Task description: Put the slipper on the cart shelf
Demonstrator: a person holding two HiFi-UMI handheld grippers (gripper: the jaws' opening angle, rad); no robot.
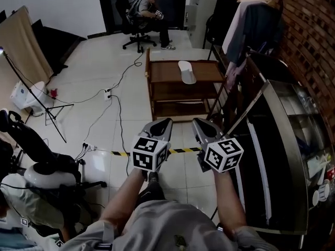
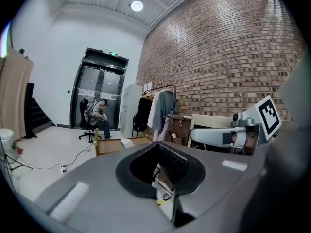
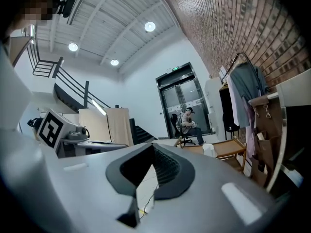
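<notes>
Start nearest, at the bottom of the head view: find the left gripper (image 1: 163, 123) and right gripper (image 1: 200, 124) side by side ahead of the forearms, apart from each other, both aimed at the wooden cart (image 1: 163, 72). Read jaw state in each gripper's own view, not from above. Left gripper view: pads pressed together at the tip, nothing between them. Right gripper view: likewise fully closed, gripping nothing.

On the floor beneath the grippers, note the yellow-and-black floor tape (image 1: 180, 150). Further out, locate the slipper (image 1: 187, 71): white, lying flat on the cart's top shelf, toward the right side, well apart from both grippers. Beyond the cart, note a seated person (image 1: 148, 9) on an office chair by the dark doorway.

Use the head view alone for the tape, the two lower cart shelves and the white power strip (image 1: 108, 93). Use the left gripper view alone for the right gripper side-on with its marker cube (image 2: 268, 115), against the brick wall (image 2: 214, 57). Use the right gripper view alone for the staircase (image 3: 53, 74).

Expect limits. In both gripper views, slipper reduced to a small white patch on the cart top, outline not readable; cart below its top largely hidden behind the gripper bodies. In the head view, clothes rack (image 1: 246, 9) cut off at the top edge.
</notes>
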